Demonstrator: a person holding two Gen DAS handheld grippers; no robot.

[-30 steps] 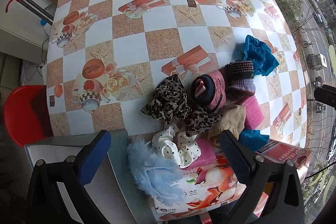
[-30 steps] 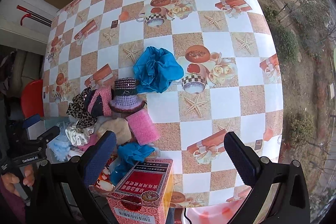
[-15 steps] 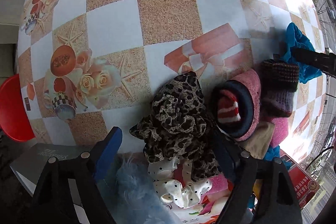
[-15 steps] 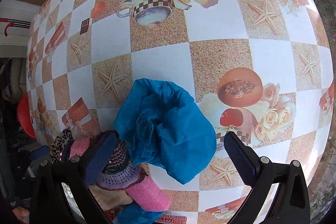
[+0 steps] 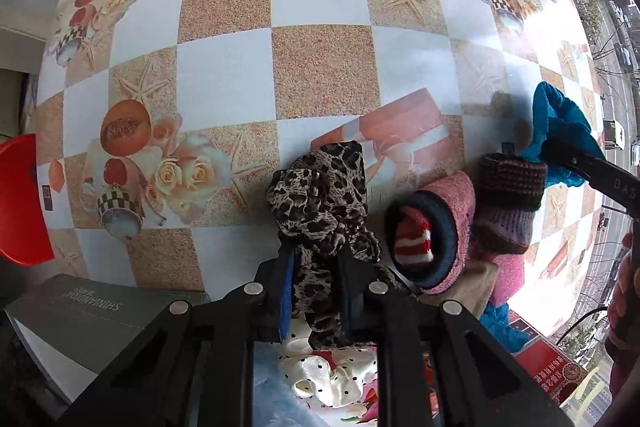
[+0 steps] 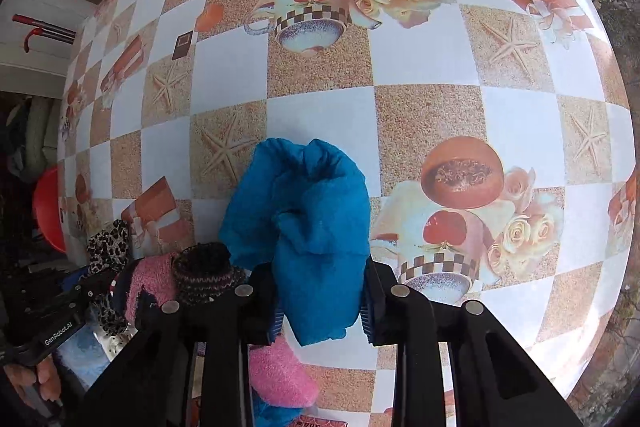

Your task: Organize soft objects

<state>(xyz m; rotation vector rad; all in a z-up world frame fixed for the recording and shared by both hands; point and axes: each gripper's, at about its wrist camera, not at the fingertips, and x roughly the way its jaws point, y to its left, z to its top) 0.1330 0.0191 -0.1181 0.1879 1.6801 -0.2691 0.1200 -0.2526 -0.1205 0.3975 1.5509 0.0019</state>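
Note:
A pile of soft items lies on the checkered tablecloth. My left gripper is shut on the leopard-print scrunchie at the pile's left edge. Beside it lie a pink sock with a red-striped sock inside and a purple knit piece. My right gripper is shut on the blue cloth, which rests on the table; that cloth also shows in the left wrist view. A white polka-dot scrunchie lies under the left gripper.
A grey box sits at the table's near left edge, a red printed box at the near right. A red chair stands left of the table. A pink fuzzy sock lies under the right gripper.
Both grippers have moved down and forward and gone from open to shut: the left on the leopard-print scrunchie, the right on the blue cloth.

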